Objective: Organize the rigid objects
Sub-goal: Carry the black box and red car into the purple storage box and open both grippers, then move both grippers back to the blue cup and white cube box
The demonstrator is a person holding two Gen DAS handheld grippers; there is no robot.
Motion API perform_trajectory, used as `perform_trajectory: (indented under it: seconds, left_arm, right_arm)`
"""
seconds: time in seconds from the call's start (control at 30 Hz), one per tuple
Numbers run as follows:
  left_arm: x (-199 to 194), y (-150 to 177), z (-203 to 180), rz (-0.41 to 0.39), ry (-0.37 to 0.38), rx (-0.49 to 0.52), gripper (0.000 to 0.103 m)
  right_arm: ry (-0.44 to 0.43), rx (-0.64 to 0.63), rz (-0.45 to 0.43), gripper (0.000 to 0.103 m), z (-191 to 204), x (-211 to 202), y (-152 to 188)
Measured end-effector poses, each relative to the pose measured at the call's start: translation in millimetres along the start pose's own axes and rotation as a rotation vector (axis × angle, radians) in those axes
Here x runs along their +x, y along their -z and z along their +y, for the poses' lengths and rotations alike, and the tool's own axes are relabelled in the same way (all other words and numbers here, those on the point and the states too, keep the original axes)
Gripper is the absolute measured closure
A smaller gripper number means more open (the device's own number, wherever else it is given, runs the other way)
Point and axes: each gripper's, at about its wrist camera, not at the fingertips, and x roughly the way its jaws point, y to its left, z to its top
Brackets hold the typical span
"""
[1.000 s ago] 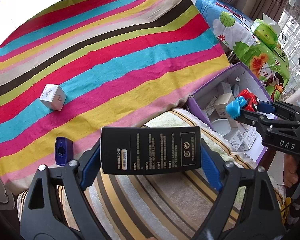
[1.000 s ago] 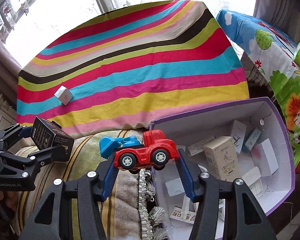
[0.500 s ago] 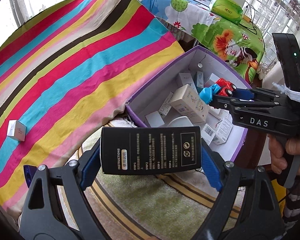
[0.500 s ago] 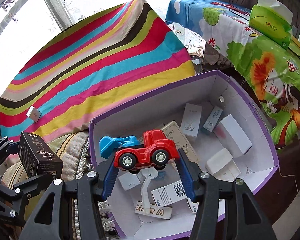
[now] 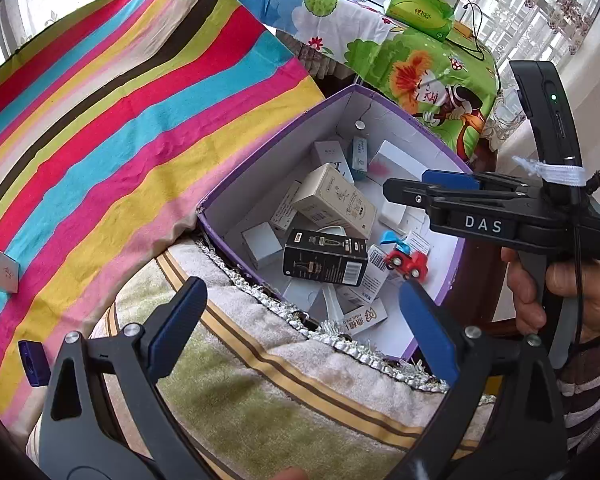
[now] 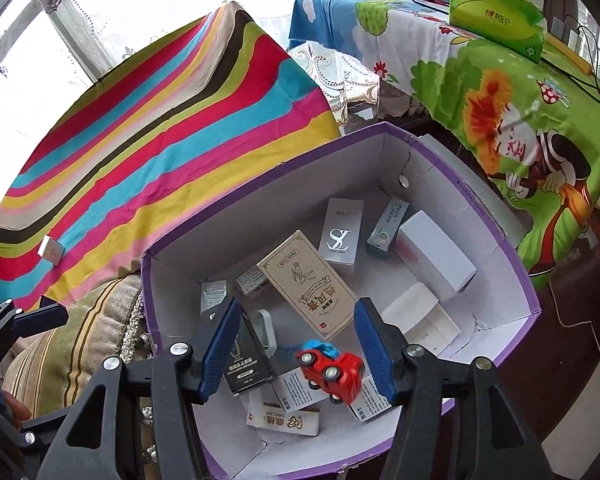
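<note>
Sorting loose items into purple box (image 6: 496, 236) off the striped cloth's (image 5: 120, 120) near corner. Left hand-held gripper (image 5: 300, 328) jaws opening, nothing between; black box (image 5: 326, 262) lies inside on cartons. Right hand-held gripper (image 6: 296, 354) jaws opening, pads clear; toy truck (image 6: 332, 372) lies tipped beneath. Small white cube (image 5: 2, 272) on cloth's left edge, likely next.

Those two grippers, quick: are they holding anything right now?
Left gripper: jaws opening, empty; black box lies in the purple bin.
Right gripper: jaws opening, empty; red toy truck released.
</note>
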Motion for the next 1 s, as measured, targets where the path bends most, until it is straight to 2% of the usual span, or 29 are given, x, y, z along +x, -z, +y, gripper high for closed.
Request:
perform_trajectory:
  seconds: [0.43,1.0]
  left_arm:
    - [-17,9,24,-0.032,-0.029,-0.062,0.005]
    - [-59,48,109,-0.102,-0.081,-0.280,0.005]
  right_arm:
    - [-0.034,-0.058,0.006,0.043,27,-6,-1]
    - [-0.082,-0.231,0.009,0.043,109,-25,-3]
